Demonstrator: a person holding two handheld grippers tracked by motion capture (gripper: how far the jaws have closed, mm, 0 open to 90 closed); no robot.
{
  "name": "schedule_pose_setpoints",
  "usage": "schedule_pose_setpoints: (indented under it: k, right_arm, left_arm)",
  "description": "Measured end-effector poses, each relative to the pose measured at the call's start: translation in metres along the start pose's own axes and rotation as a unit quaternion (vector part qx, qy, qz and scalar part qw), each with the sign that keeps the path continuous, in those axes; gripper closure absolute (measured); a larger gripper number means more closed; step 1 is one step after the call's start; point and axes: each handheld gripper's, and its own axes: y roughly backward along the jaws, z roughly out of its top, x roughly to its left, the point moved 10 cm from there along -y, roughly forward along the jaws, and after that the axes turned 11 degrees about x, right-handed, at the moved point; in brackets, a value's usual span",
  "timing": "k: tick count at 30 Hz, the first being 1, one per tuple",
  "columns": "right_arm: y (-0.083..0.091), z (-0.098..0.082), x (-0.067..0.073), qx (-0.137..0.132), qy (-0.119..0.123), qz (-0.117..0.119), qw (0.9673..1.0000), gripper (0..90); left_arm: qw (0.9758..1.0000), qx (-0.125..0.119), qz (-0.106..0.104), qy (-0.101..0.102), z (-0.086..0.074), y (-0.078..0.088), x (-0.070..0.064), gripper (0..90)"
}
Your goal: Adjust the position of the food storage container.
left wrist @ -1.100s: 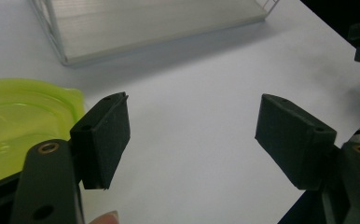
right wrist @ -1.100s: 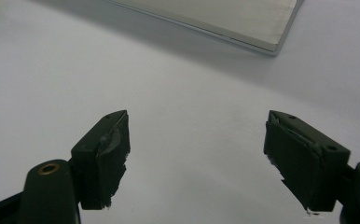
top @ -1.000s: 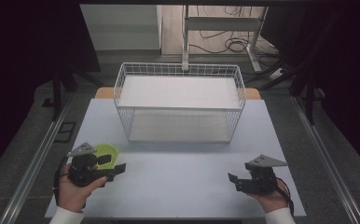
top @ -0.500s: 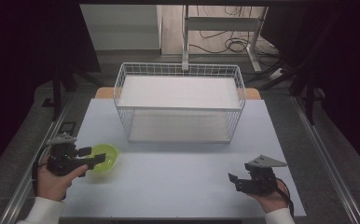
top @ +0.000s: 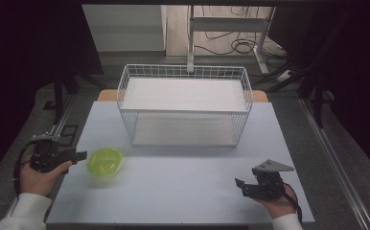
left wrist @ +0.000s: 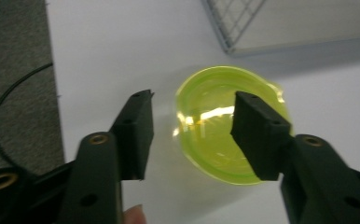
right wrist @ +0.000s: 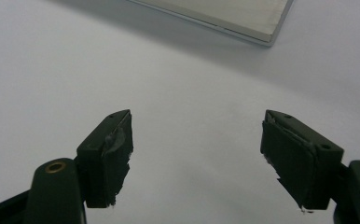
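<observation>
The left gripper has pulled back off the green bowl toward the table's left edge. A sec ago it sat right over the bowl; half a sec ago it was at the rim. Now its jaws stand apart w/ nothing between them, tips just short of the bowl's left side. The bowl itself has shifted left vs. a sec ago and sits free on the table, in front of the wire basket and off its left corner. Likely read: bowl was just set down or released, so the next step is either a fresh grab or a move toward the basket.

The right gripper hasn't moved, well right of the bowl, jaws wide, empty.

The left gripper view shows the bowl is see-through w/ nothing inside, and that the far jaw overlaps its rim in line of sight; contact can't be told. The high view gives the bowl-to-basket gap. The right gripper view adds only bare table and the basket's base corner.
</observation>
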Motion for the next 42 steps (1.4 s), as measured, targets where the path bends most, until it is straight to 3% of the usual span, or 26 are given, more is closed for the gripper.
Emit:
schedule_pose_setpoints:
  k: [8, 12, 17, 28, 42]
  right_arm:
    - [-0.002, -0.002, -0.001, 0.007, 0.002, -0.004, 1.0000, 24.8]
    - [-0.003, -0.003, 0.000, 0.012, 0.004, -0.006, 0.9999, 24.8]
    - [-0.003, -0.004, -0.002, 0.015, 0.005, -0.007, 0.9999, 24.7]
    - [-0.003, -0.006, -0.006, 0.018, 0.001, -0.011, 0.9998, 24.7]
    - [-0.004, -0.006, -0.007, 0.020, 0.004, -0.014, 0.9997, 24.4]
  left_arm:
    - [0.9993, 0.031, 0.019, 0.008, -0.006, -0.015, 0.015, 81.6]
    - [0.9984, 0.050, 0.025, 0.007, -0.010, -0.024, 0.019, 90.0]
    - [0.9979, 0.054, 0.032, 0.013, -0.010, -0.030, 0.019, 90.0]
    - [0.9959, 0.076, 0.048, 0.002, -0.009, -0.045, 0.014, 90.0]
    - [0.9954, 0.086, 0.042, 0.004, -0.012, -0.053, 0.011, 90.0]
